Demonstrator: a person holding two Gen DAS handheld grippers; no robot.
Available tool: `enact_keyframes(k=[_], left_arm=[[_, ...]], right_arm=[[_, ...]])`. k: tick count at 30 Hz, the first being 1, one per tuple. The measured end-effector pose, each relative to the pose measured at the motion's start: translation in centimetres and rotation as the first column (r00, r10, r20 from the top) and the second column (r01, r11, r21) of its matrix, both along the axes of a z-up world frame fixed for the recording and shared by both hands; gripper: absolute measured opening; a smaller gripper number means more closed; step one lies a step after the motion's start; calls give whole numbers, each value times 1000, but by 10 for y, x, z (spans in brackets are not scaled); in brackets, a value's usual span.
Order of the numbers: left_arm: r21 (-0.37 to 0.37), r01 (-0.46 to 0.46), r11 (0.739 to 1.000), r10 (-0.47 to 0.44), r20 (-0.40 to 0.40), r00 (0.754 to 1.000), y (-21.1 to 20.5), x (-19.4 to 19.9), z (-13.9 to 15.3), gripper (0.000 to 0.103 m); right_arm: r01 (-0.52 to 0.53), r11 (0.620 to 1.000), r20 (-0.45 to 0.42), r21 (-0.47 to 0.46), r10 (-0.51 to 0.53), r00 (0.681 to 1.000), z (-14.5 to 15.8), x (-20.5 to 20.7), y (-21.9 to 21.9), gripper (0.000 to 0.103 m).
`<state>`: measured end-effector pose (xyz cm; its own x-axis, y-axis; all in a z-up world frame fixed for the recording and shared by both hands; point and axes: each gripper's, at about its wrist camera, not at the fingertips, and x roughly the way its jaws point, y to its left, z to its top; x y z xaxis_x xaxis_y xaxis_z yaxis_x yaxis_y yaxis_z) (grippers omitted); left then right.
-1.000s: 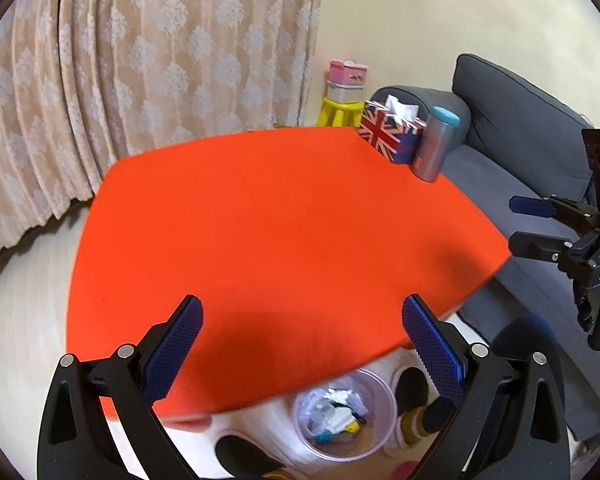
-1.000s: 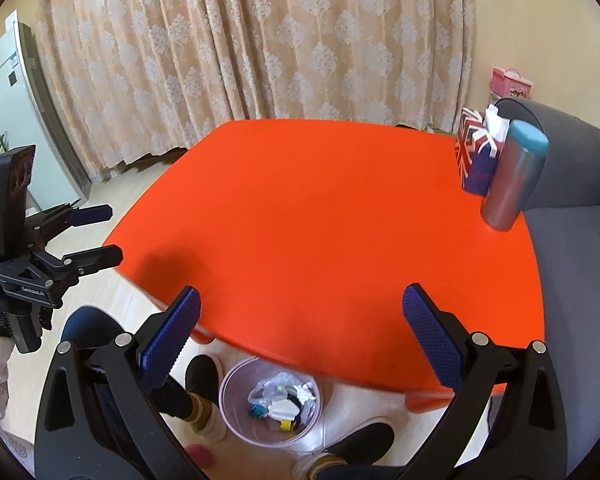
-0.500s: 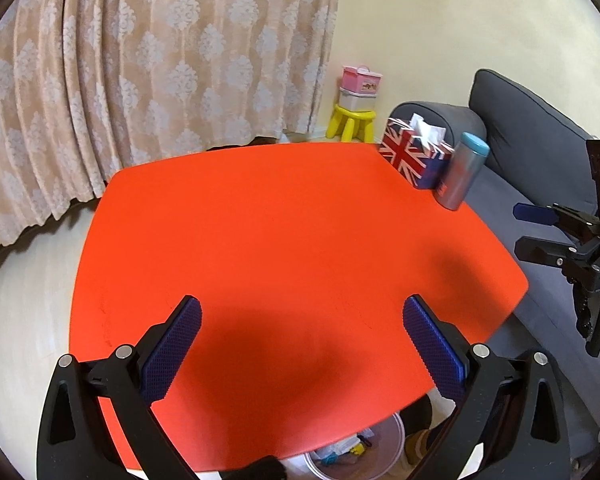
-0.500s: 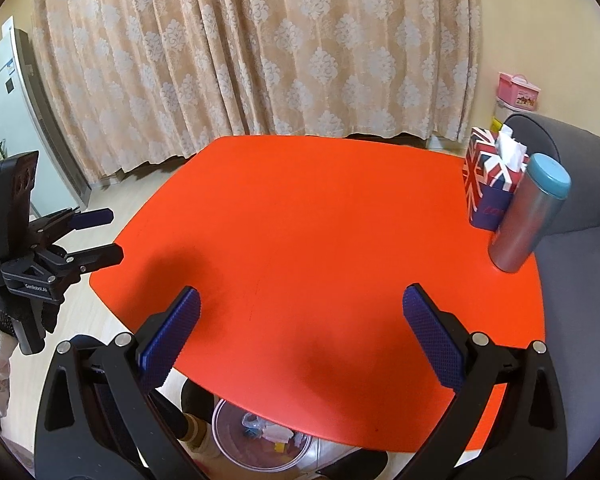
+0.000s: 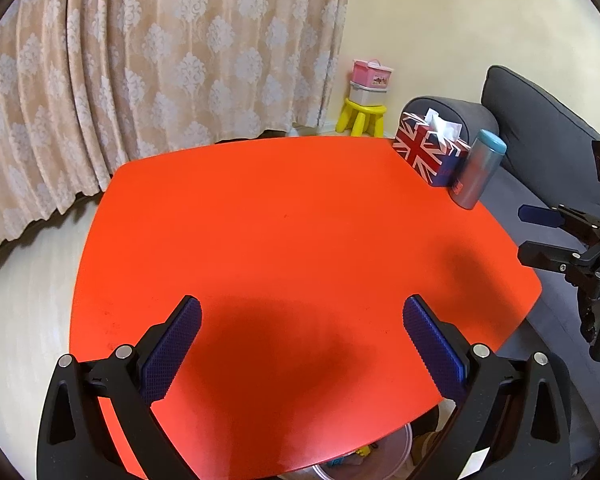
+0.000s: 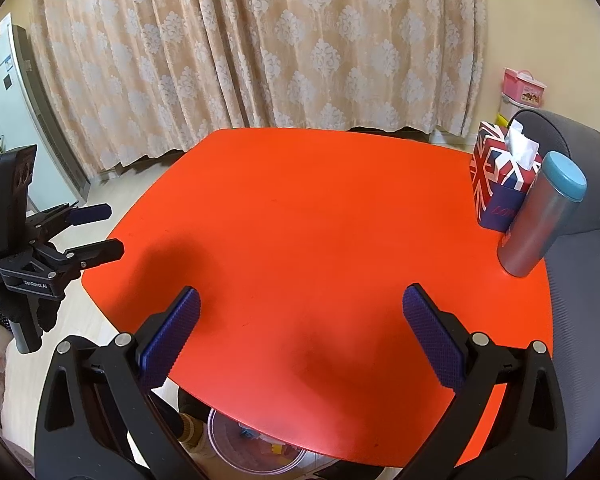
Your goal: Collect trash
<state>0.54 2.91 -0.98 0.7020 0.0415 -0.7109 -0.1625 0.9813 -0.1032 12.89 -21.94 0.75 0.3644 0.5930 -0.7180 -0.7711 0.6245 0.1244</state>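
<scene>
Two hand-held grippers hover above the orange surface [image 5: 284, 216], and we see both released, jaws spread wide with nothing between the blue pads. The left hand-held gripper [image 5: 302, 322] sits over the near edge in its own view; from the right wrist view we also catch it off to the side, beyond the surface's left edge. The right hand-held gripper [image 6: 300, 312] is likewise over the near part of the surface, and in the left wrist view it shows at the far right, over the grey sofa [image 5: 540, 120].

Under the near edge of the surface we see a clear trash bin [image 6: 220, 440] on the floor, mostly hidden by the tabletop, with small bits of trash [image 6: 276, 449] inside; what those bits are we cannot tell.

At the far right corner of the surface stands a Union Jack tissue box [image 6: 496, 176], with a silver tumbler [image 6: 540, 220] with a teal lid just beside it, upright. Behind the surface hangs a patterned beige curtain [image 6: 260, 48], and near the wall a yellow stool [image 5: 363, 116] carries a pink box [image 5: 371, 74].
</scene>
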Motion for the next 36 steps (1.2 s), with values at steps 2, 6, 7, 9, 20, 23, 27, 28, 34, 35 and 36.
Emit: enact_keyframes(k=[2,6,7,9,20,23,27,28,34,35,36], left_arm=[[6,-5,1000,5,-1,1000,-2,1,0,97],[4,-4,1000,4,-1,1000,-2,1,1,97],[6,-3,1000,3,-2,1000,-2,1,1,97],[6,-6,1000,6,-3,1000,-3,1,1,97],[4,-8,1000,8,-3,1000,-5,1,3,97],[5,-7,1000,7,-3,1000,-4,0,3,97],[5,-7,1000,7,-2,1000,-5,0,3,97],[5,-7,1000,7,-3,1000,-5,0,3,97],[3,-6,1000,6,-5,1000,-5,0,3,97],[3,-6,1000,6,-6,1000,-5,-1,3,97],[2,-6,1000,6,-6,1000,-5,-1,3,97]], right_arm=[[0,1000,0,0,0,1000,0,0,0,99],[3,1000,-2,-3,-3,1000,-1,3,0,99],[3,1000,-2,-2,-3,1000,-1,3,-1,99],[3,1000,-1,-3,-3,1000,-1,3,-1,99],[5,1000,-3,-2,-5,1000,0,3,-2,99],[5,1000,-3,-2,-5,1000,0,3,-2,99],[4,1000,-3,-2,-4,1000,0,3,-2,99],[5,1000,-3,-2,-5,1000,-1,3,-2,99],[5,1000,-3,-1,-5,1000,0,3,-2,99],[5,1000,-2,-1,-5,1000,0,3,-2,99],[5,1000,-3,-1,-5,1000,0,3,-2,99]])
